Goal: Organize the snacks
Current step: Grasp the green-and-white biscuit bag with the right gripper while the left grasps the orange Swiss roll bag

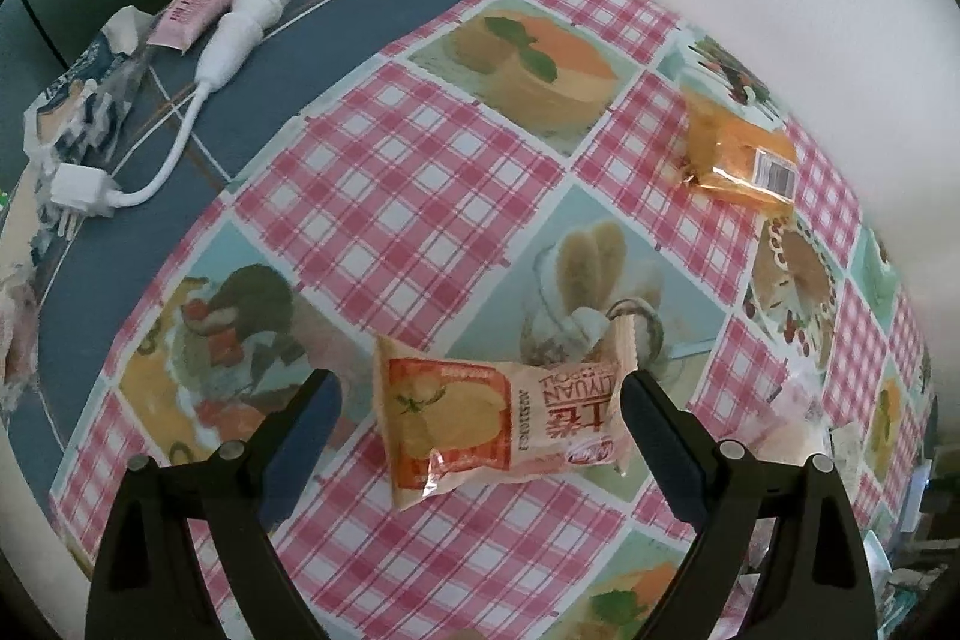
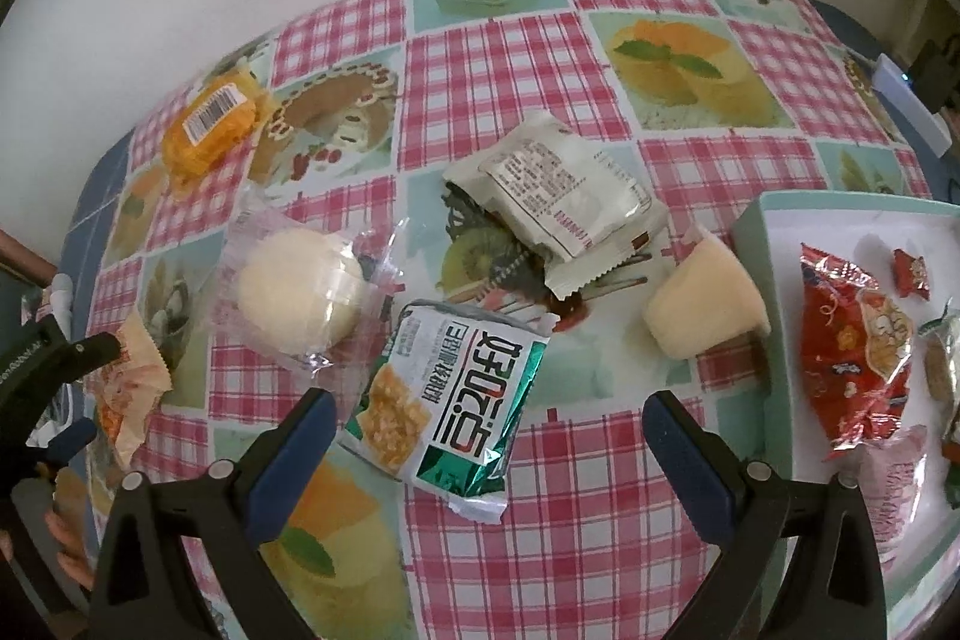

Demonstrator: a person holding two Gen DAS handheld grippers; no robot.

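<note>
**Two grippers, two packets lined up, nothing picked yet**

Two snacks are in play right now. On the left wrist view, the orange-and-cream packet lies flat on the checked tablecloth, sitting between the fingers of the left gripper, which are spread wide with a gap on the left side, while the right finger looks just beside the packet's crimped end. On the right wrist view, the green-and-white cracker packet is between the spread fingers of the right gripper, slightly skewed, no contact that I can make out.

Going outward: a wrapped pale bun sits just left of the cracker packet, a pair of grey-white packets are stacked beyond it, and a cream cup-shaped snack lies tipped next to the teal tray. That tray already has a red packet in it (plus a small red candy and some bits at the edge I can't identify), so I'd guess that's where everything goes. An orange packet with a barcode is well off toward the wall.

What could go wrong, as I see it: both packets are puffy foil, so closing on them flat could just squash them or let them squirt out sideways. The cracker packet being skewed means the fingers may catch a corner only and it'd dangle or drop on the way to the tray. The bun's loose wrapper is near enough to get dragged along too.
</note>
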